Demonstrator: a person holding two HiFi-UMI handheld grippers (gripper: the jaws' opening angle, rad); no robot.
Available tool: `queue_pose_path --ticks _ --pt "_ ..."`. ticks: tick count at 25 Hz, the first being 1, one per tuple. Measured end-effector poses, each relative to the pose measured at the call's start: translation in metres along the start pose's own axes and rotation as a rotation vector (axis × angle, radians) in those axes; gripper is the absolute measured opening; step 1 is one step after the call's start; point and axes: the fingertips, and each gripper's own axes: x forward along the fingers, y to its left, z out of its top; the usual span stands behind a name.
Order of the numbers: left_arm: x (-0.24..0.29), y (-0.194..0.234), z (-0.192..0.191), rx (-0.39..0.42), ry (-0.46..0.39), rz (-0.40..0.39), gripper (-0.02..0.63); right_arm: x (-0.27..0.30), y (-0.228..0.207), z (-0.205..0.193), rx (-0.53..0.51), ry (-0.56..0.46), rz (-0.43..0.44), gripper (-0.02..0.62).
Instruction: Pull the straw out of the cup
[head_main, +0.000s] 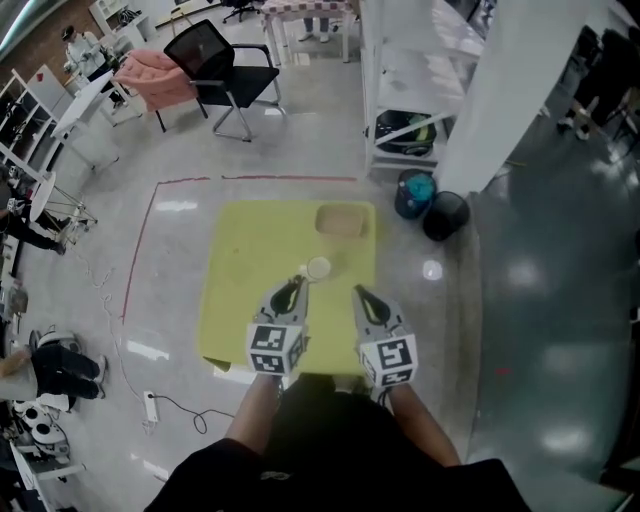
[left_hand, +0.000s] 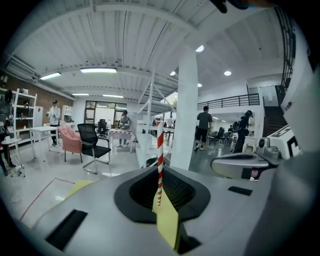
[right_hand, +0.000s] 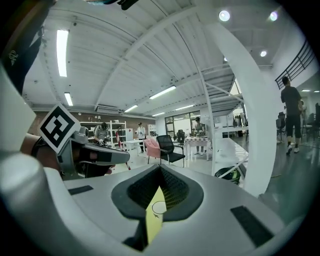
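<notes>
A red-and-white striped straw (left_hand: 160, 150) stands upright between the tips of my left gripper (left_hand: 159, 172), which is shut on it, and it is clear of the cup. The white cup (head_main: 318, 267) stands on the yellow table (head_main: 250, 250), just beyond the left gripper (head_main: 296, 284) and to its right. My right gripper (head_main: 358, 292) hovers beside it over the table, with its jaws together and nothing between them. In the right gripper view the cup's rim (right_hand: 159, 207) shows through the slit below the jaw tips (right_hand: 160, 169). The straw is too thin to make out in the head view.
A shallow cardboard box (head_main: 341, 220) lies at the table's far edge. Beyond the table are a white pillar (head_main: 500, 90), a shelf unit (head_main: 410, 100), a blue bin (head_main: 413, 192), a black bin (head_main: 446, 214) and a black chair (head_main: 225, 75). People walk about in the distance.
</notes>
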Motion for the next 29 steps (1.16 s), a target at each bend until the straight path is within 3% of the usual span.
queue_pose_path --ticks 9,29 --pt "-0.017 0.002 0.005 -0.041 -0.026 0.024 0.064 -0.015 0.004 0.016 -0.058 0.002 0.006 0.015" --pt "-0.008 0.005 0.017 -0.016 -0.042 -0.003 0.064 -0.002 0.009 0.031 -0.079 0.004 0.013 0.015"
